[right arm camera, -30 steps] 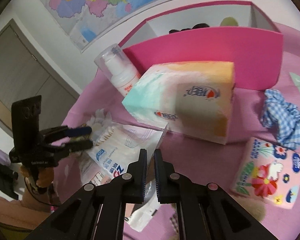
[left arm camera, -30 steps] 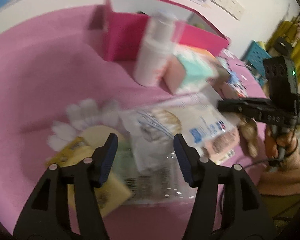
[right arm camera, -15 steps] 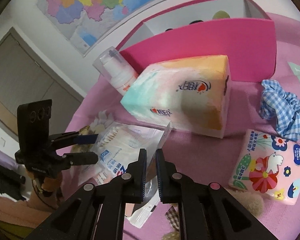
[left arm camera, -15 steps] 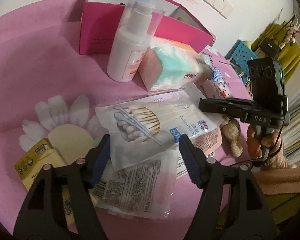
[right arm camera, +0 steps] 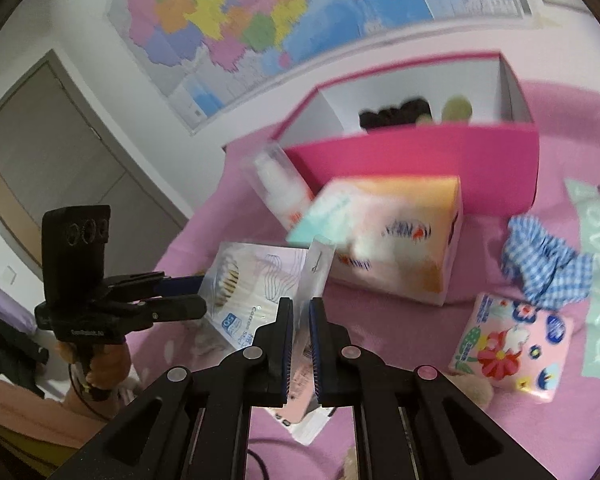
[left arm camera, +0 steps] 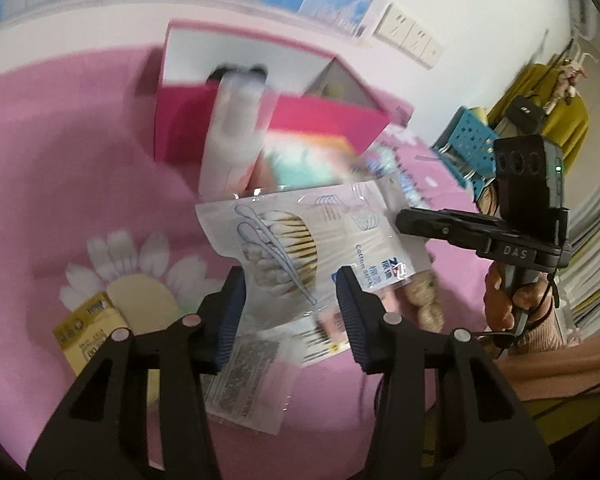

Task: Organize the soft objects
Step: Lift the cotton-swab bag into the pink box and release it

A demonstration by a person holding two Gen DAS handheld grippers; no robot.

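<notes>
Cotton swab pack [left arm camera: 312,248] clamped at both ends: left gripper [left arm camera: 290,312], jaws just closing; right gripper [right arm camera: 299,334]. Judged light, floppy, slippery; edge seams best gripped.

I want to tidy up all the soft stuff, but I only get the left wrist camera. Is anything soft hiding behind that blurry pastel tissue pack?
Observer: Yes. A blue-and-white checked fabric scrunchie lies on the pink cloth, past the soft pastel tissue pack.
Operator: Ooh! Anything else over there?
Observer: A small pink flowered pocket-tissue packet lies flat just in front of the scrunchie.
Operator: Is the other gripper really holding my cotton swab bag?
Observer: Yes. The right gripper is shut, with the edge of the clear plastic bag of cotton swabs pinched between its fingers.
</notes>
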